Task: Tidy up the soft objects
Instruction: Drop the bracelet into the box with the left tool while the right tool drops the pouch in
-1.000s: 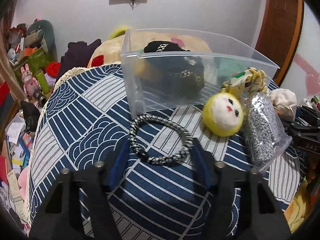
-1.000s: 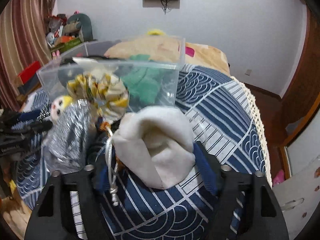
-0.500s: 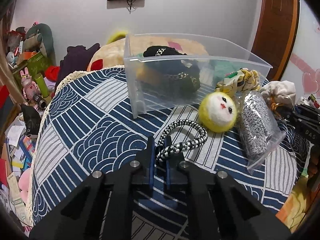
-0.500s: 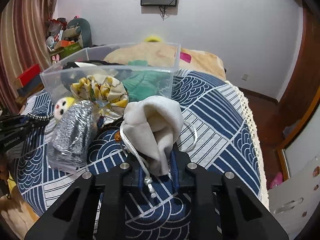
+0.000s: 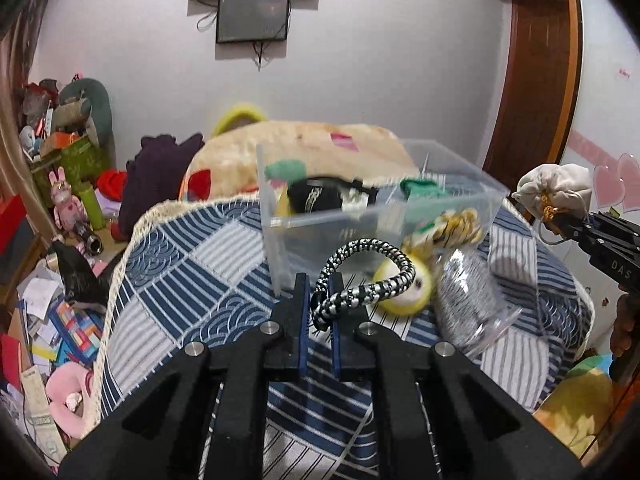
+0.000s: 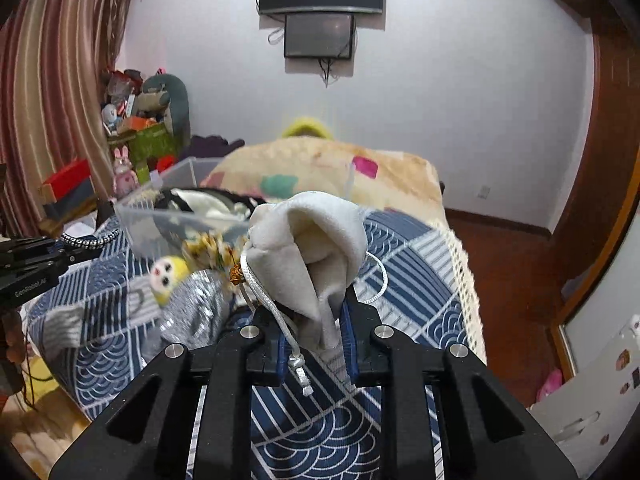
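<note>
Left gripper (image 5: 319, 307) clamped on braided hair tie (image 5: 362, 278), right gripper (image 6: 313, 334) clamped on grey drawstring pouch (image 6: 310, 246), both lifted near clear bin (image 5: 372, 216); light, limp, likely unbreakable—pinch anywhere, mind dangling cord.

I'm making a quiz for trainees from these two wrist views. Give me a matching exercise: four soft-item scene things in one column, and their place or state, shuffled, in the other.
Things:
1. braided cord loop
2. grey drawstring pouch
3. yellow felt ball
4. clear plastic bin

Places or states:
A. lying on the patterned cloth
B. clamped in the right hand-held gripper
C. holding dark and green items
D. clamped in the left hand-held gripper

Pairs: 1-D, 2-B, 3-A, 4-C
</note>
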`<action>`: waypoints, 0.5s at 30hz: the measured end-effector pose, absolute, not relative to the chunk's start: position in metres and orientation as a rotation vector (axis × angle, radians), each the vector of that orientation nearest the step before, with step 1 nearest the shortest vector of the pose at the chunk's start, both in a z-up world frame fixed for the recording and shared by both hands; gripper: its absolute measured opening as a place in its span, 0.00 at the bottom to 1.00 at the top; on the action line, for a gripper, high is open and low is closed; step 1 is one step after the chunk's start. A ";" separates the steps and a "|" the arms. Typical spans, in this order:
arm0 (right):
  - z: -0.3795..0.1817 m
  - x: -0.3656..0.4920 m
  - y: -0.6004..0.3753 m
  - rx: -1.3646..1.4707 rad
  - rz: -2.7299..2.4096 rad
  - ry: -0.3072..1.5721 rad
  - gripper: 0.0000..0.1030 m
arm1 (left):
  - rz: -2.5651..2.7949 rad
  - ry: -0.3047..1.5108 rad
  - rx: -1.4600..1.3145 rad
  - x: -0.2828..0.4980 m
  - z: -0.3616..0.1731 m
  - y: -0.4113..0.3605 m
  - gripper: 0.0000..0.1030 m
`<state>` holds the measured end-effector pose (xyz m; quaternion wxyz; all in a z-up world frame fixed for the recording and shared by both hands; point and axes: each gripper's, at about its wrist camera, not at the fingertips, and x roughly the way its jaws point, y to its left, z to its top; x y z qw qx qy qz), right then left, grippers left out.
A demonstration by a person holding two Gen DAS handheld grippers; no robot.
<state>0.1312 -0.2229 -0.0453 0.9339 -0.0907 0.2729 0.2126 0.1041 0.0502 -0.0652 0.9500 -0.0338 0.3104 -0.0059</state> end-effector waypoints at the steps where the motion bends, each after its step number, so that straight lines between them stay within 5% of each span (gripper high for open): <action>1: -0.042 0.131 -0.222 -0.184 0.438 0.548 0.19 | -0.014 0.623 -0.067 0.105 -0.061 0.049 0.08; 15: -0.009 0.148 -0.195 -0.141 0.476 0.436 0.19 | -0.014 0.507 -0.060 0.128 -0.024 0.043 0.08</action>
